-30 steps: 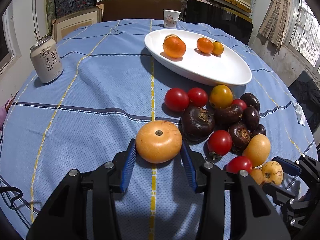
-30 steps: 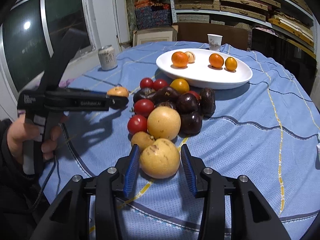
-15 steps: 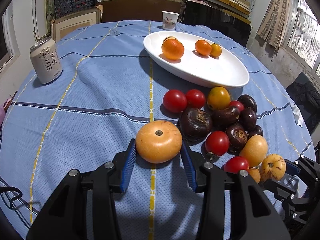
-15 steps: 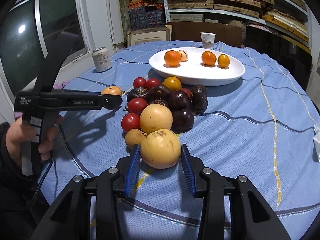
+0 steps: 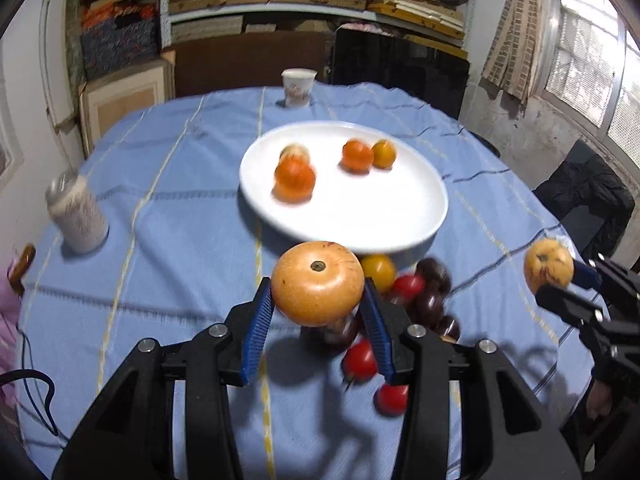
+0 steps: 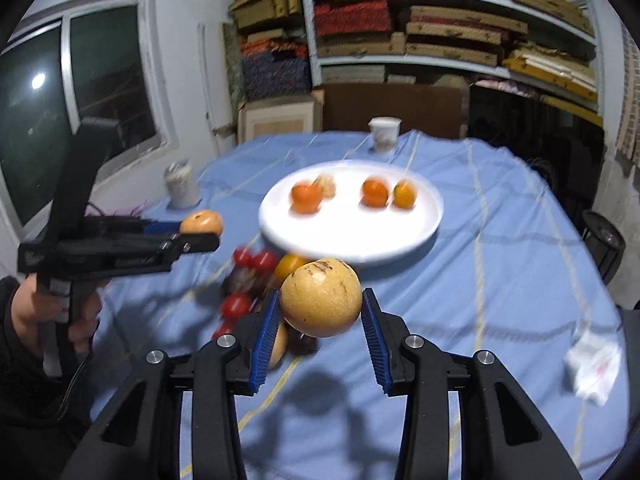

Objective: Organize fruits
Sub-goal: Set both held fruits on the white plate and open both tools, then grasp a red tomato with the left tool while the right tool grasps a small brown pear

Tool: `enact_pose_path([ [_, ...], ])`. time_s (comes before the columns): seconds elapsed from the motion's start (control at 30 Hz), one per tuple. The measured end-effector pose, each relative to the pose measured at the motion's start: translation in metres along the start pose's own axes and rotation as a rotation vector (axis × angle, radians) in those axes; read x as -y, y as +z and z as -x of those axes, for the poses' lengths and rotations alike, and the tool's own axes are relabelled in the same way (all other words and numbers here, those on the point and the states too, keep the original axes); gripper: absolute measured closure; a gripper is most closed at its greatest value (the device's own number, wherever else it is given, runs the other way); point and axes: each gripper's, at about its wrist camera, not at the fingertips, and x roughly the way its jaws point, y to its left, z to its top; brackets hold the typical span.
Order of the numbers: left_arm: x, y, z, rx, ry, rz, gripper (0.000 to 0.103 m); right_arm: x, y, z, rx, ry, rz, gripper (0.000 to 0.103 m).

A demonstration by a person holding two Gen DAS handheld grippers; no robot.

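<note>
The left gripper (image 5: 318,312) is clamped on an orange persimmon (image 5: 318,282), held clear above the blue tablecloth (image 5: 180,240) and angled down toward the white plate (image 5: 400,216). The right gripper (image 6: 320,320) grips a yellow pear (image 6: 321,298), likewise held in the air over the fruit pile (image 6: 256,276). A hand (image 6: 44,316) grasps the left handle.

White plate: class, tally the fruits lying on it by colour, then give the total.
Orange fruits: 2
Yellow-orange fruit: 1
Pale tan fruit: 1
Total on the white plate: 4
</note>
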Motion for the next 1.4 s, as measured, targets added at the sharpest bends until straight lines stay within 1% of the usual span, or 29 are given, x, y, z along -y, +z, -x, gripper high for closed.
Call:
enact_pose_path([
  [0.1,0.015,0.03,-0.008,0.017,-0.007,-0.035,0.06,0.022,0.032,-0.012,0.016,-0.027,-0.011,0.062],
  [0.2,0.026,0.052,-0.028,0.008,-0.012,-0.052,0.06,0.044,0.058,-0.039,-0.003,-0.044,-0.024,0.062],
  [0.3,0.03,0.071,-0.066,-0.04,-0.02,-0.045,0.06,0.06,0.074,-0.071,-0.036,-0.056,-0.03,0.062],
  [0.43,0.028,0.083,-0.109,-0.085,-0.017,-0.036,0.06,0.073,0.085,-0.121,-0.102,-0.074,-0.019,0.061],
  [0.6,0.022,0.093,-0.154,-0.147,-0.002,-0.031,0.06,0.079,0.093,-0.169,-0.16,-0.083,-0.005,0.061],
  [0.67,0.021,0.096,-0.162,-0.161,-0.015,-0.031,0.059,0.08,0.095,-0.18,-0.163,-0.083,0.011,0.061],
  [0.7,0.021,0.098,-0.164,-0.171,-0.019,-0.035,0.058,0.08,0.097,-0.182,-0.151,-0.073,0.021,0.061],
  [0.73,0.022,0.099,-0.164,-0.171,-0.016,-0.039,0.056,0.078,0.098,-0.183,-0.141,-0.082,0.034,0.059],
  [0.8,0.022,0.099,-0.156,-0.158,-0.016,-0.037,0.04,0.076,0.099,-0.178,-0.116,-0.104,0.044,0.057],
  [0.83,0.021,0.098,-0.15,-0.141,-0.011,-0.039,0.037,0.076,0.099,-0.174,-0.111,-0.101,0.037,0.057],
  [0.97,0.019,0.091,-0.121,-0.106,-0.029,-0.033,0.036,0.075,0.092,-0.148,-0.091,-0.099,0.024,0.057],
  [1.1,0.014,0.071,-0.089,-0.085,-0.024,-0.028,0.035,0.068,0.072,-0.114,-0.089,-0.09,0.016,0.057],
  [1.17,0.01,0.056,-0.072,-0.072,-0.01,-0.034,0.033,0.064,0.06,-0.1,-0.098,-0.078,0.003,0.057],
  [1.2,0.009,0.047,-0.063,-0.061,-0.002,-0.039,0.03,0.06,0.052,-0.092,-0.107,-0.063,-0.004,0.057],
  [1.27,0.003,0.023,-0.045,-0.043,0.011,-0.042,0.026,0.047,0.034,-0.075,-0.116,-0.039,-0.008,0.057],
  [1.4,-0.012,-0.022,-0.023,-0.045,0.02,-0.029,0.026,0.008,-0.005,-0.046,-0.126,0.021,0.038,0.056],
])
